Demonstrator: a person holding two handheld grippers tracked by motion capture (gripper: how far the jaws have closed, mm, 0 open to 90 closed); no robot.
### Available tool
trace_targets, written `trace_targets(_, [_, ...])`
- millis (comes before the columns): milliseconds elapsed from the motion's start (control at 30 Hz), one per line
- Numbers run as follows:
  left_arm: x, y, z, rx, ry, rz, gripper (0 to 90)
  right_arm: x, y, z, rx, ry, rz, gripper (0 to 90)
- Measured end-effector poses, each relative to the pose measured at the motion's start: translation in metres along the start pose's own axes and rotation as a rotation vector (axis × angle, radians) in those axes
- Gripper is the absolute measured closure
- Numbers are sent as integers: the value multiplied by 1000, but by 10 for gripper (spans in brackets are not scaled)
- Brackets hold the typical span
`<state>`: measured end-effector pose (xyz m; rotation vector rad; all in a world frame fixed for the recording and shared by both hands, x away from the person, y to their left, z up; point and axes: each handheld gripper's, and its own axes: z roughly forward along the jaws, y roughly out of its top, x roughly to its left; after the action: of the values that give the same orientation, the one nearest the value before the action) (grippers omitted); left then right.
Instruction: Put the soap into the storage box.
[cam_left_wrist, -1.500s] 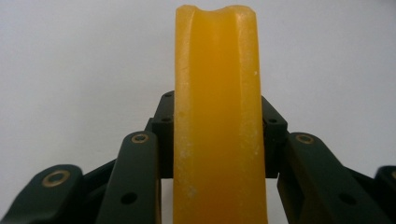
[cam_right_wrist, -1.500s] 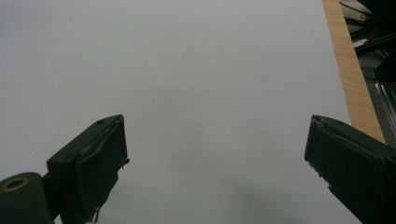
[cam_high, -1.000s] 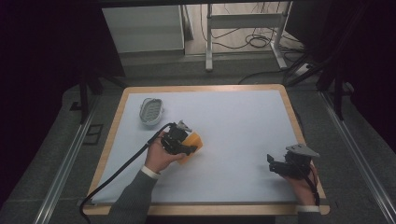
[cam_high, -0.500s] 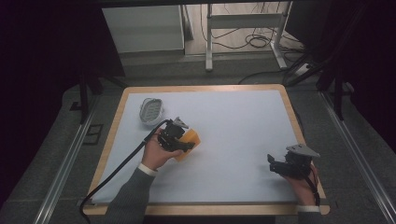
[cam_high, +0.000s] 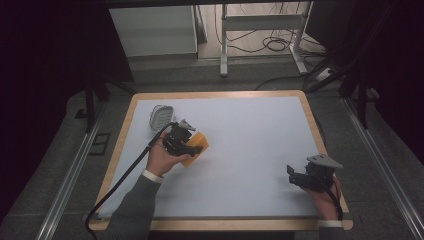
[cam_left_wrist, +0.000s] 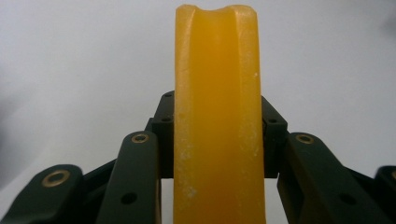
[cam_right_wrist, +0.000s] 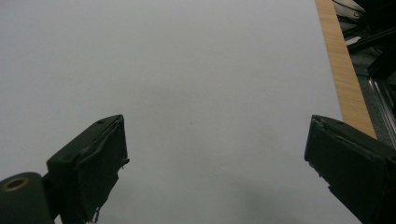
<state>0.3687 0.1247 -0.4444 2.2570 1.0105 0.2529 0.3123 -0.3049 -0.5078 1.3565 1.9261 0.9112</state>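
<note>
So on my feed the left gripper (cam_high: 192, 148) has its jaws clamped on the yellow block (cam_left_wrist: 217, 116), pinching it from both sides. From the high view that puts the block (cam_high: 196, 146) around 9 o'clock of the white table (cam_high: 250, 130), just off the mat. A grey ridged dish (cam_high: 160, 117) sits at about 10 o'clock from it, near the far-left corner. My right gripper (cam_right_wrist: 215, 163) is down at 4 o'clock, jaws spread wide with nothing in them, hovering near the wooden edge (cam_right_wrist: 343, 70).
</note>
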Motion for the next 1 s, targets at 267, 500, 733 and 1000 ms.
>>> trace_targets(267, [11,2,-4,0,7,-17,610,0,0,0,0,3,1,61])
trace_targets(500, [22,4,-7,-3,13,-29,611,0,0,0,1,4,0,61])
trace_targets(733, [34,6,-9,1,26,-43,611,0,0,1,5,3,-2,61])
trace_targets(1000, [44,9,-14,-5,44,-54,611,0,0,1,5,2,-3,61])
